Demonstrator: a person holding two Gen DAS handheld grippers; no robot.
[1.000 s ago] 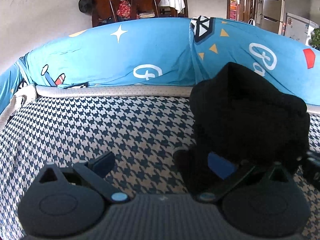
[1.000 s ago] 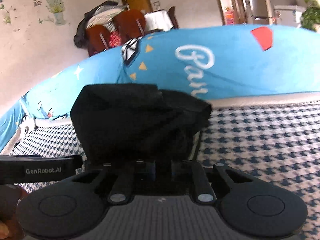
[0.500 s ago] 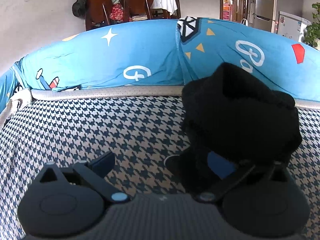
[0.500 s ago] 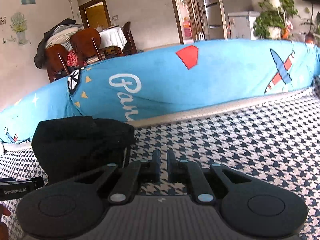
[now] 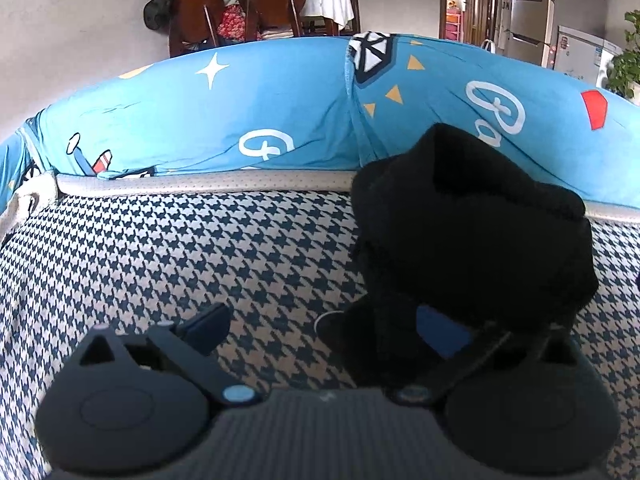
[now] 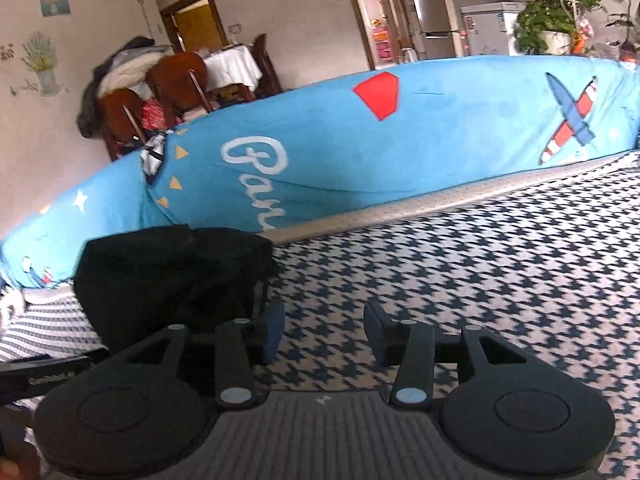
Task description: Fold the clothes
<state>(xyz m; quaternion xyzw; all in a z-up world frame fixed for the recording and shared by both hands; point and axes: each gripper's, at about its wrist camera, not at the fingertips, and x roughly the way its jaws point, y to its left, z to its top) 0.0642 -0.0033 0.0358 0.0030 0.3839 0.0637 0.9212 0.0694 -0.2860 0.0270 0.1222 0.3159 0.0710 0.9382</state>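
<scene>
A folded black garment point(image 5: 472, 232) lies as a thick bundle on the houndstooth cover point(image 5: 192, 264). In the left wrist view my left gripper point(image 5: 324, 328) is open wide. Its left finger stands over bare cover, and its right fingertip point(image 5: 440, 330) is tucked against the bundle's near edge, partly hidden by black cloth. In the right wrist view the same black garment point(image 6: 172, 276) sits to the left. My right gripper point(image 6: 326, 332) is open beside it, over bare cover, with nothing between its fingers.
A blue cartoon-print cushion point(image 6: 360, 152) runs along the back of the houndstooth surface, behind a pale piping edge point(image 5: 200, 182). Wooden chairs point(image 5: 240, 4) piled with clothes, a fridge point(image 6: 432, 4) and a potted plant point(image 6: 552, 4) stand behind. The cover stretches bare to the right point(image 6: 520, 264).
My right gripper has swung right, away from the black garment, and has gone from shut to open. The left gripper has stayed open by the bundle, hardly moving.
</scene>
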